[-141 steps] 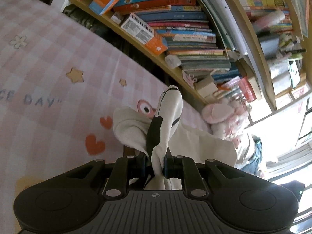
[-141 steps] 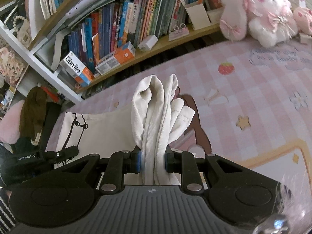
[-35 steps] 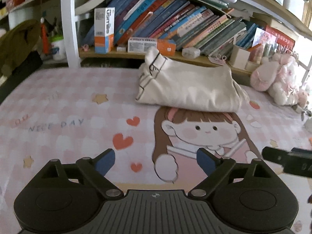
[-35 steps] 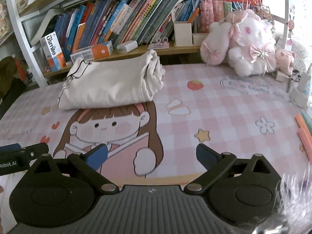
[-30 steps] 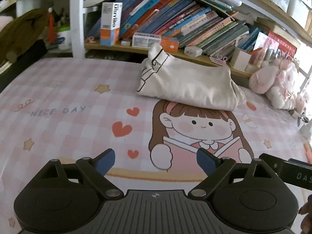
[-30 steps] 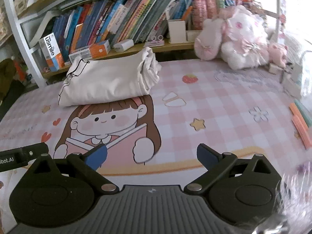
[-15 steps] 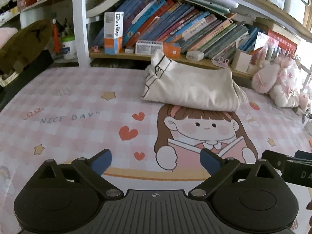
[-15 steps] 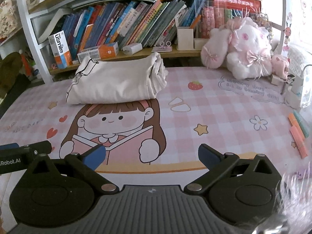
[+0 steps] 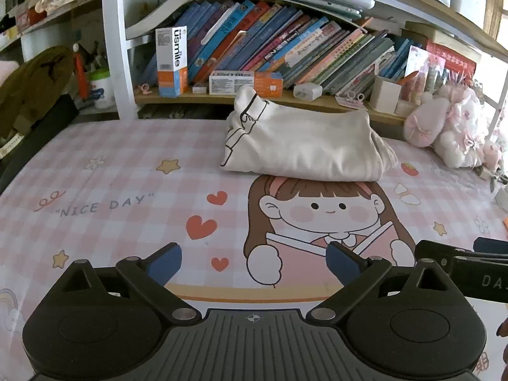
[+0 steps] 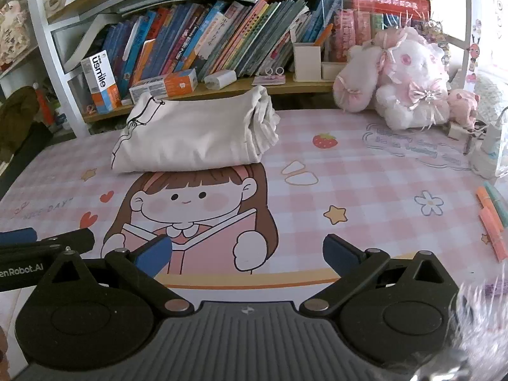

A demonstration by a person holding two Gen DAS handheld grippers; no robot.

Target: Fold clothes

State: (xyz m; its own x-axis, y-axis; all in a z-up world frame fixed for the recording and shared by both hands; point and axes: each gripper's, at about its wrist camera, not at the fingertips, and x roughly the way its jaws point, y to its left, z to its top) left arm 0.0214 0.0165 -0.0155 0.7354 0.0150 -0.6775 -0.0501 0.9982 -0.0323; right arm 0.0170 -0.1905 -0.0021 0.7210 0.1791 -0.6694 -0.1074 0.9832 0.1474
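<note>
A cream garment [image 9: 304,146] [image 10: 193,133] lies folded into a thick bundle at the far side of the pink checked mat [image 9: 127,171] [image 10: 365,197], just above the cartoon girl print. My left gripper [image 9: 254,263] hangs well short of it near the mat's front edge, open, with nothing between its blue pads. My right gripper [image 10: 247,255] is likewise back from the garment, open and empty. Each gripper's side shows at the edge of the other's view.
A bookshelf [image 9: 285,50] full of books and boxes runs behind the mat. Pink and white plush toys [image 10: 409,82] sit at the back right. Coloured markers [image 10: 490,219] lie at the mat's right edge. A dark object [image 9: 31,89] stands at the far left.
Both grippers let go of the garment, which was laid folded at the back of the mat, and drew back open. Over the last second the views barely shifted.
</note>
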